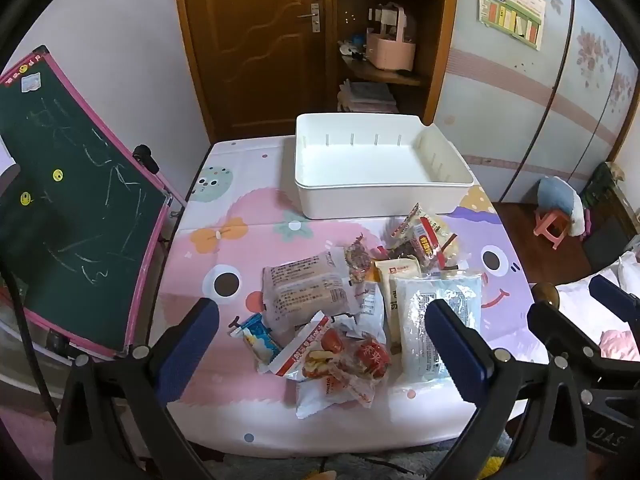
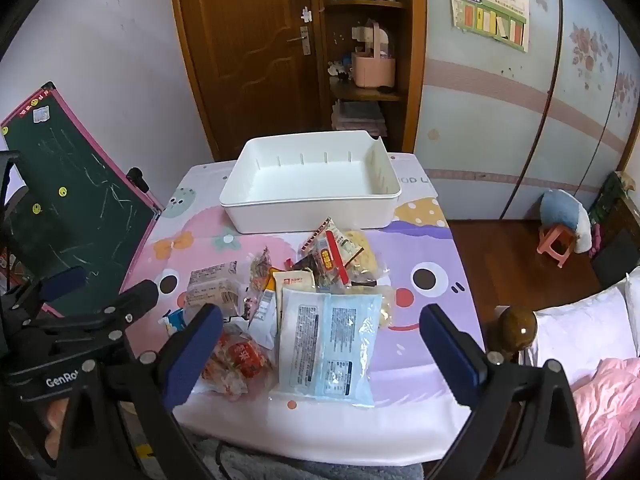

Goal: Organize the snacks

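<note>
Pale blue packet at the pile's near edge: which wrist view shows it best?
The right wrist view: the pale blue packet lies whole and unobstructed. In the left wrist view, the packet is partly covered by a finger of the left tool.

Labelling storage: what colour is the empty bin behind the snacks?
White, plain all over; the bin shows best in the right wrist view.

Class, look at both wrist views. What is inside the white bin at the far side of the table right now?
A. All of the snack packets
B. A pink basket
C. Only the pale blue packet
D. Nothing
D. The bin shows only its bare white floor, while the snacks, pale blue packet included, lie in a pile on the table in front of it.
</note>
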Demonstrator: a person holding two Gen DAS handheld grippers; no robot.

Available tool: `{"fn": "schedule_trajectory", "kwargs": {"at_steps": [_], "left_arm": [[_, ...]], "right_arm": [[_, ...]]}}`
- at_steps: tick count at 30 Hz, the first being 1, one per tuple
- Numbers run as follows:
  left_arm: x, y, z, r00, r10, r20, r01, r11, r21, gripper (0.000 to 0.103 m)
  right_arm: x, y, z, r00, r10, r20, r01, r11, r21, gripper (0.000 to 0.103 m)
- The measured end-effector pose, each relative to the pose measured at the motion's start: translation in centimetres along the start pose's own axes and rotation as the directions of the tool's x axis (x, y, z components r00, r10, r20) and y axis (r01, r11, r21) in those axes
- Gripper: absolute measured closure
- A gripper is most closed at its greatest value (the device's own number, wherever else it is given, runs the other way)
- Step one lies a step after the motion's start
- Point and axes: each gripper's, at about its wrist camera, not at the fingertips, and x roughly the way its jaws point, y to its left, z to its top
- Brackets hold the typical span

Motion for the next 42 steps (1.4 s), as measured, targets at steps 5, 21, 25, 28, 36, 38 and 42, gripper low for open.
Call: {"fn": "schedule_trajectory", "kwargs": {"at_steps": [5,21,25,28,36,38,42], "left_arm": [[0.7,-0.5,-0.4,0.999,-0.043,-0.013,0.043,0.999,0.004,0.007],[0.9,-0.9,0.0,0.996,-0.085,-0.034,0.085,0.996,-0.016,0.008],[0.7,-0.8,-0.1,0.996,-0.079,-0.030,0.079,0.997,-0.011,0.009],[0.7,-0.8,-0.3,0.997,-0.067,-0.039,0.066,0.998,-0.007,0.009],[0.7,-0.6,-0.2,0.998,-0.044,-0.051,0.044,0.999,0.005,0.008],[0.7,-0.6,-0.2,0.998,-0.045,-0.047,0.045,0.999,0.006,0.008],[0.6,-0.4,0.1,0.998,-0.047,-0.038,0.048,0.999,0.005,0.008]], "right_arm": [[0.3,-0.2,0.1,1.000,0.003,-0.019,-0.003,1.000,0.005,0.004],[0.3,-0.5,-0.1,1.000,0.011,-0.015,-0.010,1.000,0.012,0.004],[0.8,-0.6,-0.3,1.000,0.013,-0.022,-0.013,1.000,0.016,0.004],[0.9,-0.5,-0.4,1.000,0.012,-0.027,-0.012,1.000,0.015,0.004],[1.0,-0.2,-0.7,0.999,0.018,-0.036,-0.018,1.000,0.016,0.004],[1.0,-0.2,-0.7,0.999,0.019,-0.036,-0.019,1.000,0.016,0.004],[1.0,-0.2,-0.7,0.999,0.018,-0.035,-0.017,1.000,0.014,0.004]]}}
